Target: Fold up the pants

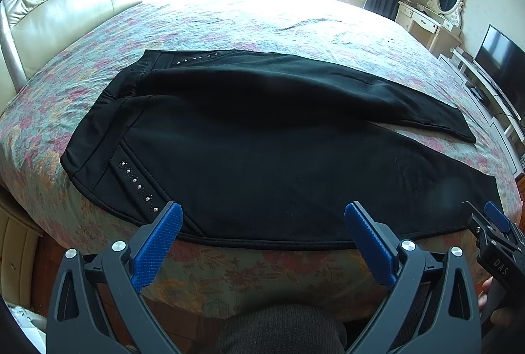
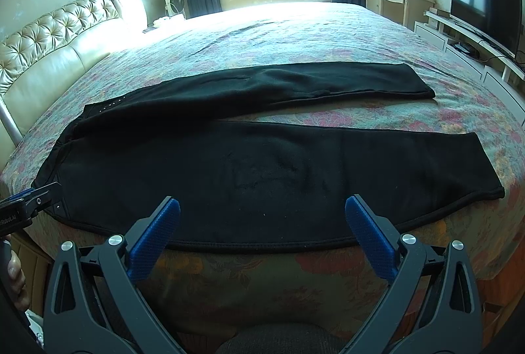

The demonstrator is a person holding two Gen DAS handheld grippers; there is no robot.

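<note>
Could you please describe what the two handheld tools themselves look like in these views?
Both the left tool and the right tool have matte black triangular-cutout arms, silver round pivot bolts, and blue textured fingertip pads. White lettering marks each body.

I see my left gripper (image 1: 262,216) and right gripper (image 2: 262,209): black angular frames, ribbed blue pads (image 1: 157,247), round silver screws (image 1: 118,245).

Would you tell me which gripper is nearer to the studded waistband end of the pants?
Left. The left gripper hovers open by the studded waistband; the right gripper hovers open further along the near leg, toward the hem.
</note>
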